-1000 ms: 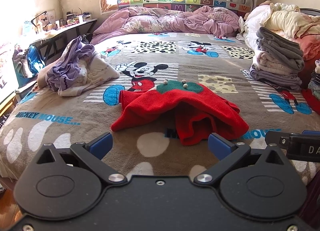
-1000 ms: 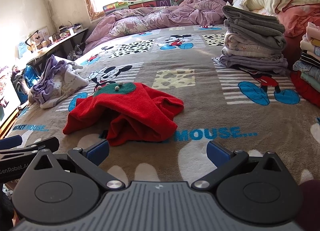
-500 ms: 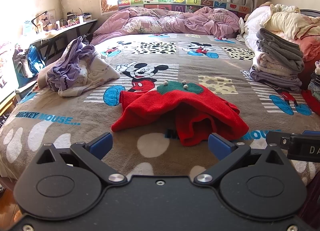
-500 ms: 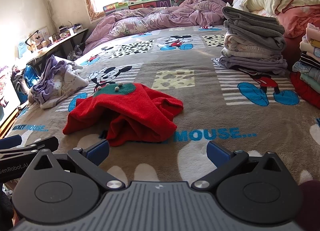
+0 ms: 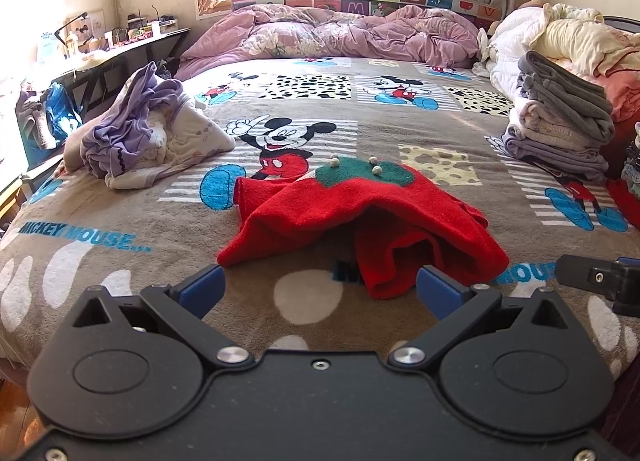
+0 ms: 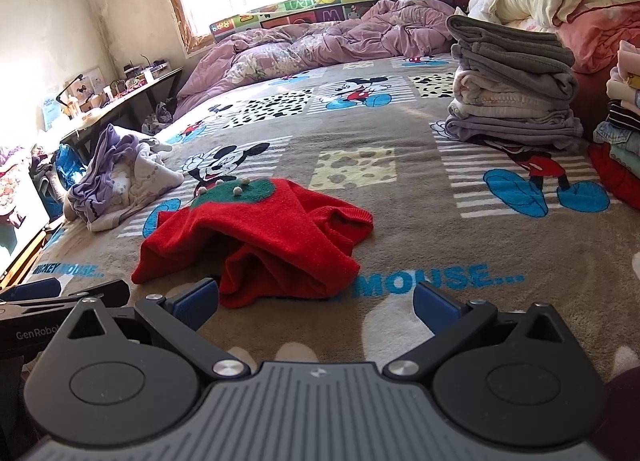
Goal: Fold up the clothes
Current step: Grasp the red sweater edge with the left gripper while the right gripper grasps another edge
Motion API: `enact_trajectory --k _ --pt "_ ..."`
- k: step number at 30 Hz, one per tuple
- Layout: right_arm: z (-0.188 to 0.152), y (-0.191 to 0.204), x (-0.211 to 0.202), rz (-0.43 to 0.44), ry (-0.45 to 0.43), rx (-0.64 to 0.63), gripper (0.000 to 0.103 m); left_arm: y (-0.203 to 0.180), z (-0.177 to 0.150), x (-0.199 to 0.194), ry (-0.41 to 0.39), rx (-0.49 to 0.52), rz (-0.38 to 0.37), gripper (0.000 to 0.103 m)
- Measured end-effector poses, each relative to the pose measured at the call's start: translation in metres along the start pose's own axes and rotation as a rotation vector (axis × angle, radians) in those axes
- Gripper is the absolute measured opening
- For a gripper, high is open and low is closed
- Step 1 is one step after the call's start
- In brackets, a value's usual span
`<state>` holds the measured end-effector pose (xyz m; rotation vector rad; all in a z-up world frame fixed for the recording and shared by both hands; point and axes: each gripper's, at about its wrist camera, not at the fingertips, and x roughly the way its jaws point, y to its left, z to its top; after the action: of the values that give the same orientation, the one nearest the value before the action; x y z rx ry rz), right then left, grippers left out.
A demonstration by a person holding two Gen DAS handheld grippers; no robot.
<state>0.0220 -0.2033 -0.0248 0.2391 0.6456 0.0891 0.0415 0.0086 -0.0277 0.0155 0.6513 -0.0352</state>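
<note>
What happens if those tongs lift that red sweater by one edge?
The red sweater lies crumpled in soft folds, so it would probably droop and unfurl. Its fuzzy knit likely grips rather than slips. The small white beads may dangle.

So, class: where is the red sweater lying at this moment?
The red sweater lies crumpled on the Mickey Mouse blanket just ahead of both open grippers, centre in the left wrist view, with the purple-and-white heap to its left and the folded stack to its right.

The red sweater (image 5: 360,217) lies bunched, its folds hiding its sleeves and underside. At 3 o'clock in the right wrist view, a second pile of clothes (image 6: 624,129) is cut off by the edge. The small items on the table (image 5: 120,41), at 10 o'clock in the left wrist view, are too small to identify.
</note>
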Motion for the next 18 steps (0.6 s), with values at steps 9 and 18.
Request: enact_trajectory --k 9,18 --pt "0.009 -0.014 0.047 0.026 -0.045 -0.013 0.103 0.020 0.012 0.040 -0.018 -0.050 -0.028 0.103" --pt "0.001 -0.071 0.112 0.141 -0.024 0.085 0.103 -0.034 0.004 0.067 0.010 0.166 -0.203 0.102"
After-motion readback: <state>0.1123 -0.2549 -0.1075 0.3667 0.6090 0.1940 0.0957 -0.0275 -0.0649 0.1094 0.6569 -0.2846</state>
